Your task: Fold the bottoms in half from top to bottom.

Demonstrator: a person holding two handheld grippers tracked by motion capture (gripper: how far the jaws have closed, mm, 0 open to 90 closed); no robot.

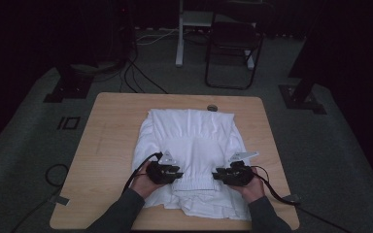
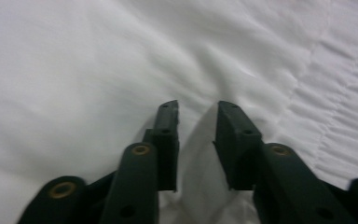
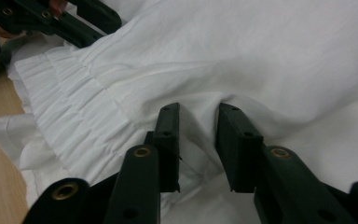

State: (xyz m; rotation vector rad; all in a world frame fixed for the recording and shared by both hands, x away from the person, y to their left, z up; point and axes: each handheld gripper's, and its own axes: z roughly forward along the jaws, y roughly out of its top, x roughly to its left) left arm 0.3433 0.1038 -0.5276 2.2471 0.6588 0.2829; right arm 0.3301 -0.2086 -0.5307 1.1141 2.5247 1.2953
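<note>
A white garment [image 1: 189, 141] lies spread on the wooden table [image 1: 107, 145], its gathered elastic waistband [image 1: 194, 183] toward the near edge. My left gripper [image 1: 177, 172] rests on the cloth left of the waistband. In its own view, the left gripper [image 2: 196, 109] has a raised fold of the white garment [image 2: 98, 70] between its jaws. My right gripper [image 1: 218, 174] sits on the right side. Its own view shows the right gripper [image 3: 198, 112] pinching a ridge of the garment [image 3: 270, 56] beside the waistband [image 3: 60, 93]. The left gripper [image 3: 74, 23] lies farther off.
A small round object [image 1: 212, 108] sits at the table's far edge, just beyond the garment. Bare wood borders the cloth on the left and right. A black chair [image 1: 233, 43] and a white stand [image 1: 179, 34] are on the floor behind the table. Cables trail from both grippers.
</note>
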